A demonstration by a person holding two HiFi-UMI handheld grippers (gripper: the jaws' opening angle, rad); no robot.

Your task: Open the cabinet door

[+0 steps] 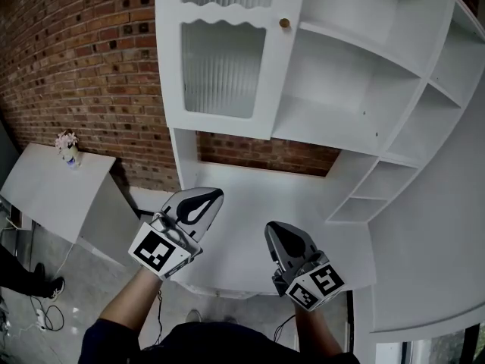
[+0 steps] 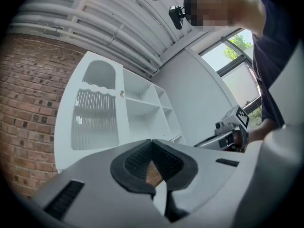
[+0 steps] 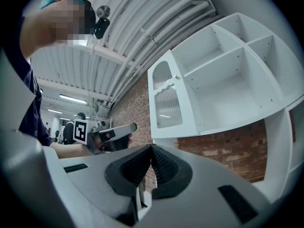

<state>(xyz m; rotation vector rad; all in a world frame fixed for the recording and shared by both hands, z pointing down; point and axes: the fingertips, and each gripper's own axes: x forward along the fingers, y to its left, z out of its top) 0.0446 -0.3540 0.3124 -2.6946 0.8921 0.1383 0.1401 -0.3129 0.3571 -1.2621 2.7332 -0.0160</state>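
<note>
Nearest the operator, both forearms extend forward at roughly waist level, each hand wrapped around its tool. The left gripper points ahead and slightly upward with its body rolled to one side; its jaws are pressed together and nothing is held between the pads. The right gripper sits just beside it, a little lower in the head view, aimed the same way, with its jaws likewise closed on nothing. Both tools hover over the white countertop and touch nothing. Above and beyond the countertop hangs the white cabinet, and the cabinet door occupies its left bay, well apart from both grippers and apparently closed flush with the frame. The door is a painted frame around a ribbed translucent panel with a scalloped upper edge. Treat that panel as fragile and do not press on it. The leaf looks light and rigid, so it should swing on little force. The correct grasp point is the small round knob on the door's right edge, next to the open shelves. The hinges are therefore judged to be on the left edge. The knob is small and smooth, so a pinch may slip; the jaws must be spread first, then closed squarely around it. The brick wall stands behind the unit.
</note>
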